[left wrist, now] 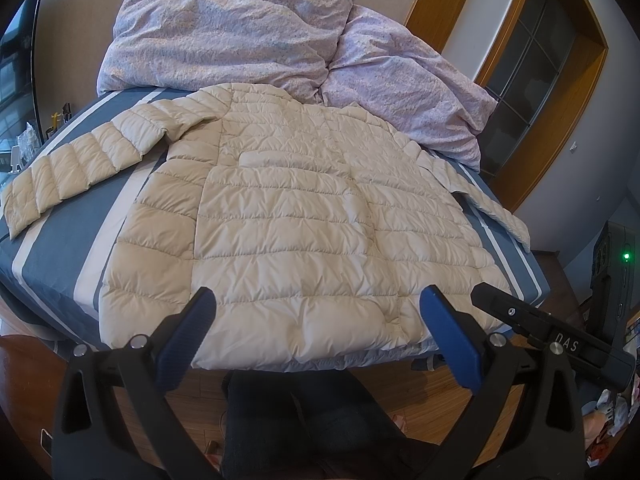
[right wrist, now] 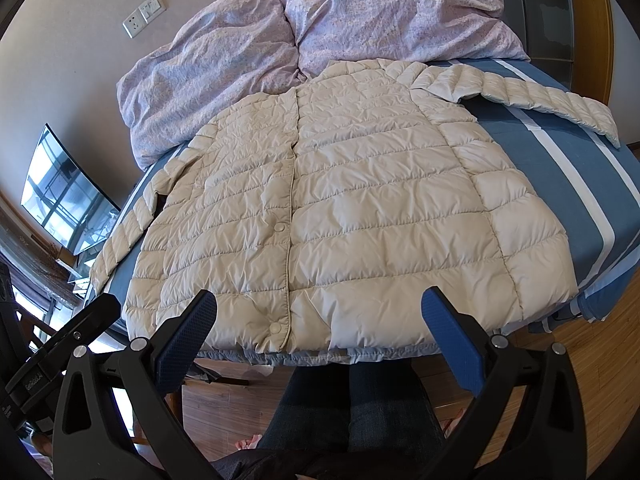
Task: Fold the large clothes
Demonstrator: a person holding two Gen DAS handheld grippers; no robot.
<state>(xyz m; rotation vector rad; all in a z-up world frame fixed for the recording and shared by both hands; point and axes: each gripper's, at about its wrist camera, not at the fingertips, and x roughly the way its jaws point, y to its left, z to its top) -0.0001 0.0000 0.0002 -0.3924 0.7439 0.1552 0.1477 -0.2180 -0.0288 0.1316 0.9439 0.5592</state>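
Your left tool is wide open. Its two blue pads stand far apart, and nothing is between them. It touches nothing. It hangs in the air just past the near edge of the bed, over the bottom hem of the jacket.

Your right tool is wide open too. Its blue pads hold nothing and touch nothing. It hangs at the same near edge of the bed, just in front of the jacket's hem. You can see this tool's black arm at the right side of the left wrist view, and the left tool's black arm at the left side of the right wrist view. The two tools are side by side.

The puffy cream jacket lies flat on the blue striped bed, front side up. Its snap buttons run down the middle and are closed. The hem is at the near edge, right by your tools. The collar points away from you, toward the purple crumpled quilt at the far end. Both sleeves are spread out to the sides. One sleeve lies long across the sheet. The other sleeve reaches the side edge of the bed.

Your legs in dark trousers show below the tools, over a wooden floor.
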